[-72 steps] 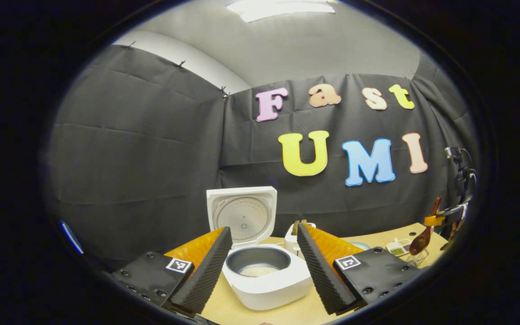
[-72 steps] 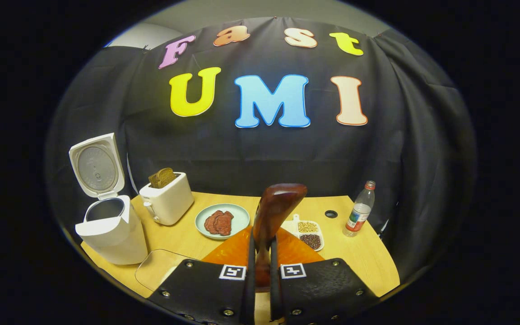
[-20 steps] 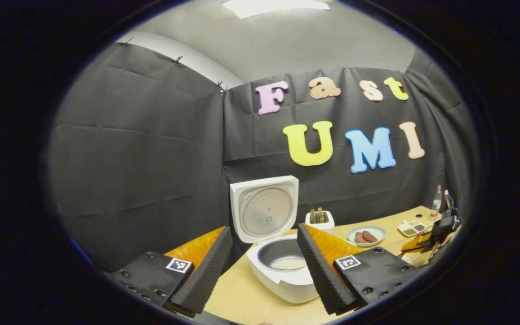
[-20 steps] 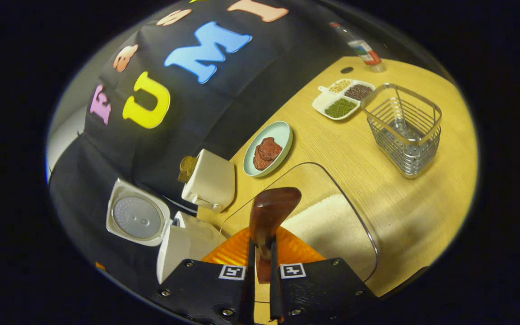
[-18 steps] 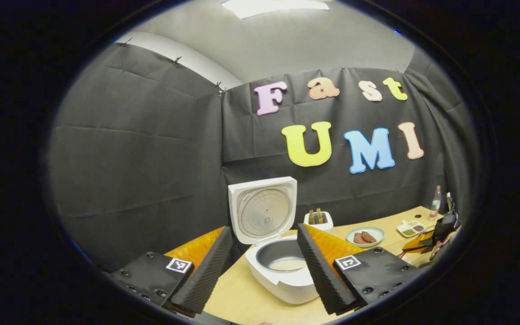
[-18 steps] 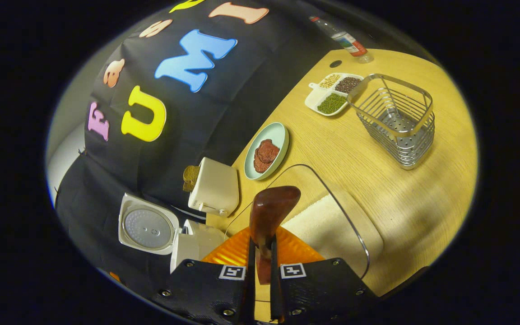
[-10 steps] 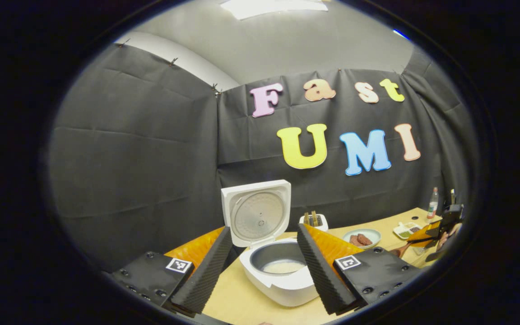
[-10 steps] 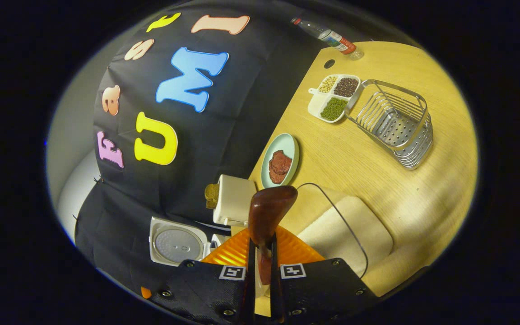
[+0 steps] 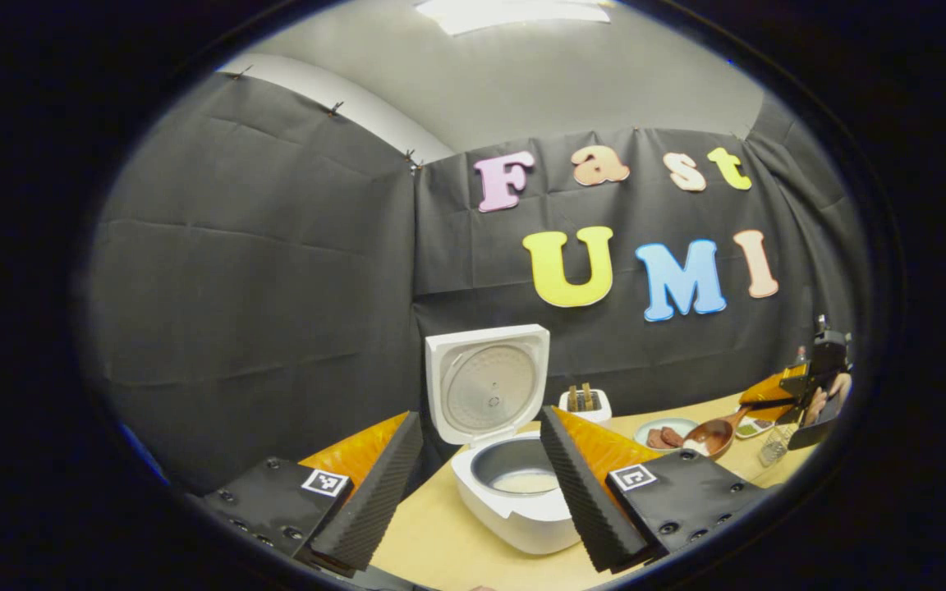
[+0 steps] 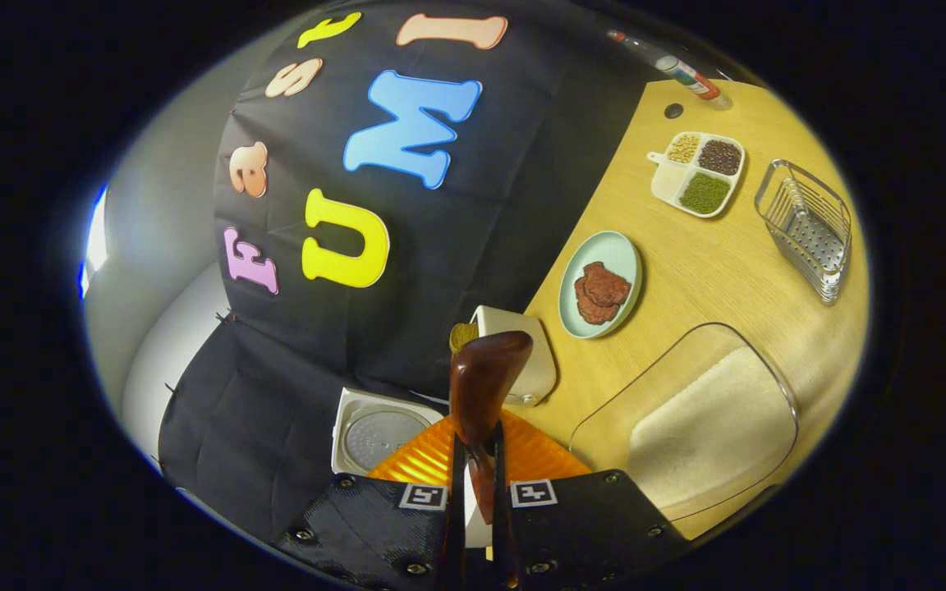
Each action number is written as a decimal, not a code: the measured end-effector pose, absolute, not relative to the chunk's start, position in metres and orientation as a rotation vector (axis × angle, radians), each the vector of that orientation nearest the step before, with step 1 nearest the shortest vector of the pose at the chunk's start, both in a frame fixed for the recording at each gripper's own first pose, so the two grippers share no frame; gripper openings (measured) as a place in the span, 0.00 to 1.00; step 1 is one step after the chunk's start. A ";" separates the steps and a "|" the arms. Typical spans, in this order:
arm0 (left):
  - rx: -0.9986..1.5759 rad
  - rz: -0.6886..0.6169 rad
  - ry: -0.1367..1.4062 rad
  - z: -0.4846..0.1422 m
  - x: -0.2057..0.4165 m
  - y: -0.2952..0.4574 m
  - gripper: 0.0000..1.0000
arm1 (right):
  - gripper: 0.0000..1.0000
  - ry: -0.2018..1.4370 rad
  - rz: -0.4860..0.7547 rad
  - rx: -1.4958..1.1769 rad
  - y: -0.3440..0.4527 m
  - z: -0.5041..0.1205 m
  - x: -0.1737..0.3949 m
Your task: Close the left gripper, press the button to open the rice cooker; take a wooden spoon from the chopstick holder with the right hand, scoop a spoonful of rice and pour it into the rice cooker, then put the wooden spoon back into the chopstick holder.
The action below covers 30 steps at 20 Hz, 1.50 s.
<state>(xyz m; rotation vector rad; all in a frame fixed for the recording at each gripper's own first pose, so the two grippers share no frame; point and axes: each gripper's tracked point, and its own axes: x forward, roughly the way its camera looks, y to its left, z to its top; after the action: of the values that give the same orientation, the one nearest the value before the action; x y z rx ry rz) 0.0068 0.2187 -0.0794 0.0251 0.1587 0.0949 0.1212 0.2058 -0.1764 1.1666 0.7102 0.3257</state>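
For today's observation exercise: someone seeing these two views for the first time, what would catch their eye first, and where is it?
Probably the white rice cooker, lid standing open, seen between the left gripper's spread fingers, with pale rice in its pot. Next, the wooden spoon clamped in the right gripper, its bowl in the middle of the right gripper view. Beside it on the table sits a clear container of rice.

one rice cooker, one wooden spoon, one chopstick holder, one toaster, one plate, one bottle
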 end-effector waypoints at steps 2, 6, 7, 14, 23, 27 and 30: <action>0.026 0.118 0.156 -0.079 0.003 0.231 0.99 | 0.13 0.711 0.369 1.159 0.226 -0.163 0.125; 0.016 0.169 0.166 -0.085 -0.010 0.255 0.94 | 0.13 0.711 0.436 1.122 0.263 -0.147 0.133; 0.013 0.184 0.170 -0.087 -0.012 0.261 1.00 | 0.13 0.717 0.449 1.110 0.273 -0.145 0.135; -0.006 0.272 0.206 -0.099 -0.033 0.299 1.00 | 0.13 0.739 0.506 1.056 0.340 -0.144 0.153; -0.018 0.379 0.246 -0.116 -0.064 0.331 0.94 | 0.13 0.762 0.569 0.848 0.428 -0.171 0.170; -0.014 0.422 0.265 -0.119 -0.078 0.340 0.99 | 0.13 0.746 0.612 0.668 0.468 -0.185 0.174; -0.014 0.449 0.277 -0.123 -0.084 0.347 1.00 | 0.13 0.744 0.644 0.513 0.493 -0.200 0.170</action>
<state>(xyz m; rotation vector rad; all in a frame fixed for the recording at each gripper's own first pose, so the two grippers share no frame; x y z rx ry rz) -0.0839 0.3466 -0.1225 -0.0138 0.2767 0.4490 0.1696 0.4932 -0.1999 0.5128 0.7437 0.6438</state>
